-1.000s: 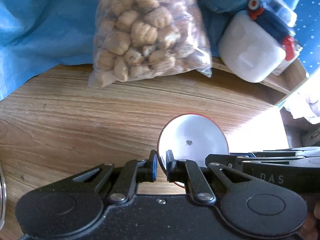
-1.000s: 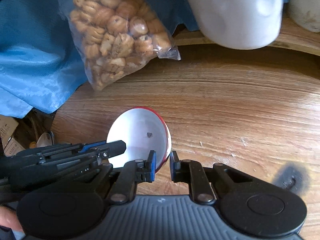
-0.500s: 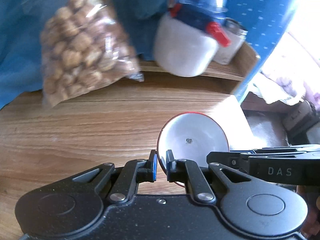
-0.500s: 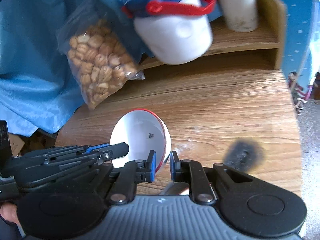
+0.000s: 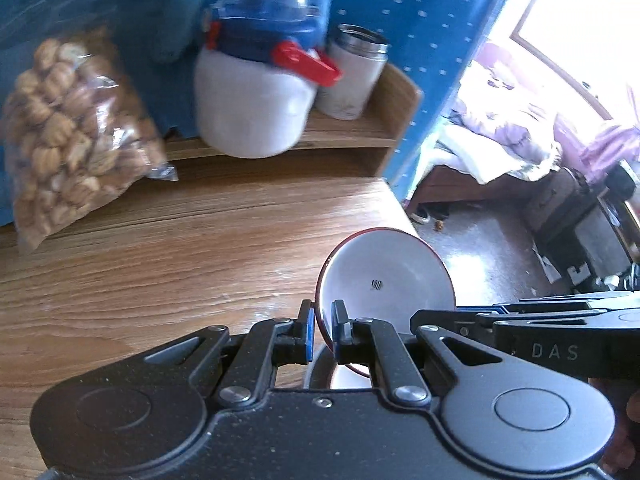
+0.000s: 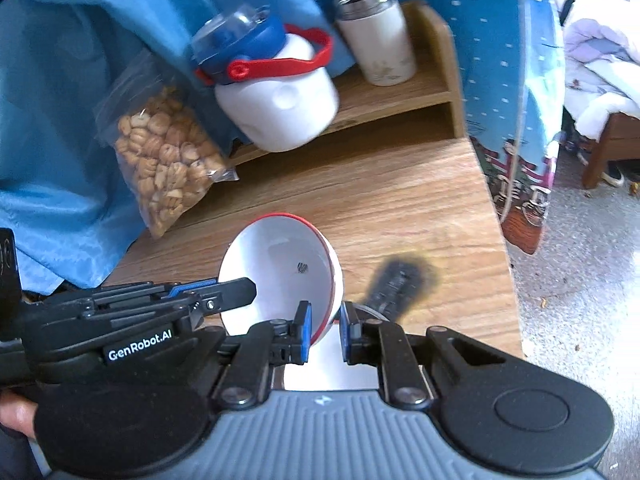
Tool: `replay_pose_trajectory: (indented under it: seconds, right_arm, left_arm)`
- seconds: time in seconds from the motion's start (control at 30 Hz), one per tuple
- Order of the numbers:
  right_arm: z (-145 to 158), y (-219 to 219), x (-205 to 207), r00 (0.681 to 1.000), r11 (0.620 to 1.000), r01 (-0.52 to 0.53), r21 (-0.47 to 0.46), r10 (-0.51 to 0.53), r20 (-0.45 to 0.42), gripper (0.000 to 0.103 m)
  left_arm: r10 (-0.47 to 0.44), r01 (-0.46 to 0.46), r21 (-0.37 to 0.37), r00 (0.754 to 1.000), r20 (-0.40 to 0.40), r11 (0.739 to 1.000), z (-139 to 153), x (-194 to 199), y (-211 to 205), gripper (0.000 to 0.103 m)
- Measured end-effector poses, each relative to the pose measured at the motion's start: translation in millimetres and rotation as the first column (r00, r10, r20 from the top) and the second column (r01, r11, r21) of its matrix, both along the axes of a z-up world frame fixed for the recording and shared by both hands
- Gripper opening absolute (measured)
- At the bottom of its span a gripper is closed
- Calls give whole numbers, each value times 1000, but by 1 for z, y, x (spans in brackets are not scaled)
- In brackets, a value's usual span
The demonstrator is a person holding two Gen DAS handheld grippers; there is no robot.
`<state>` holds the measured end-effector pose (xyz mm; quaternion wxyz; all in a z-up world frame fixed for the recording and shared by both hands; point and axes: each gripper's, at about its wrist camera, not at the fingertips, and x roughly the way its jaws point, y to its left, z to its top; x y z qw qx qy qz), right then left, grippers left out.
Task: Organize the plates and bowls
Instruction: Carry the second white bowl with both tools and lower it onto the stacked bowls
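A white bowl [image 5: 386, 276] with a red rim is held tilted above the wooden table [image 5: 160, 256]. My left gripper [image 5: 322, 332] is shut on its left rim. My right gripper [image 6: 324, 330] is shut on its right rim; the bowl [image 6: 280, 268] shows there too. The right gripper's arm [image 5: 540, 328] reaches in from the right in the left wrist view, and the left gripper's arm [image 6: 140, 312] from the left in the right wrist view. A second white dish [image 6: 332, 364] lies partly hidden below the right fingers.
A bag of nuts [image 5: 68, 132] leans at the back left. A white jug with a blue lid [image 5: 256, 92] and a white steel flask [image 5: 356, 76] stand on a low wooden shelf [image 5: 360, 132]. A dark burn mark [image 6: 400, 276] is on the table. The table's right edge [image 6: 500, 240] drops to the floor.
Both grippers have lifted and swung right with the bowl held between them; the shelf, flask and room floor came into view. The grip on the bowl is unchanged.
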<state>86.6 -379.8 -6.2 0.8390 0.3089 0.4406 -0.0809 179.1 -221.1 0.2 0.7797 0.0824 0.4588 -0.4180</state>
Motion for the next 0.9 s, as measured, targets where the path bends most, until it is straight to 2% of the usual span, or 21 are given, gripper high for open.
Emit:
replay_pose_trajectory:
  seconds: [0.33, 0.9]
  right_arm:
    - [-4, -7, -36, 996, 996, 84, 19, -83, -28, 16]
    - [-25, 10, -40, 994, 996, 51, 77, -43, -101, 18]
  left_arm:
    - [-82, 82, 19, 996, -21, 996, -8, -24, -12, 8]
    - [-58, 66, 94, 995, -82, 993, -28, -27, -2, 8]
